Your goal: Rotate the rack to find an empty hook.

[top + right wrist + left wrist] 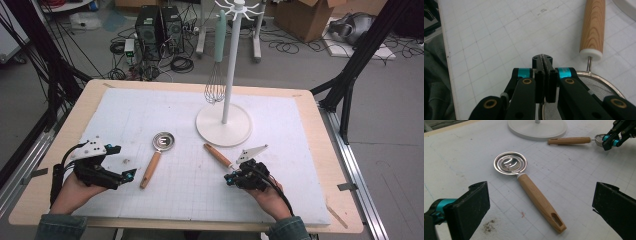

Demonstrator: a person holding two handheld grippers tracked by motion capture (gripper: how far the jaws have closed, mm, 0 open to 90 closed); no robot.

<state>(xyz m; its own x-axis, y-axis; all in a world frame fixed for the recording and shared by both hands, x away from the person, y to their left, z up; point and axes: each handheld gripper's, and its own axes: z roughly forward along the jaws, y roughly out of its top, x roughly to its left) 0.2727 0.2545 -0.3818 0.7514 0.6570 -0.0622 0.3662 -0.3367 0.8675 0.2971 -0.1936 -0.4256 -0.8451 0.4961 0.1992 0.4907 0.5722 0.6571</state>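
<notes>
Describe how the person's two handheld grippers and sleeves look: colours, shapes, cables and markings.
Each gripper, left gripper and right gripper, is a black linkage with turquoise bands near flat black jaws and brass-coloured rivets. A grey three-cornered plate tops each. Black cables trail back along the wrists. Both cuffs are blue-grey denim sleeves.

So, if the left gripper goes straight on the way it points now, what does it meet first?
Most likely the wooden-handled spoon, which lies on the mat between and ahead of the open left gripper. Its handle end comes first, though depth is hard to judge.
</notes>
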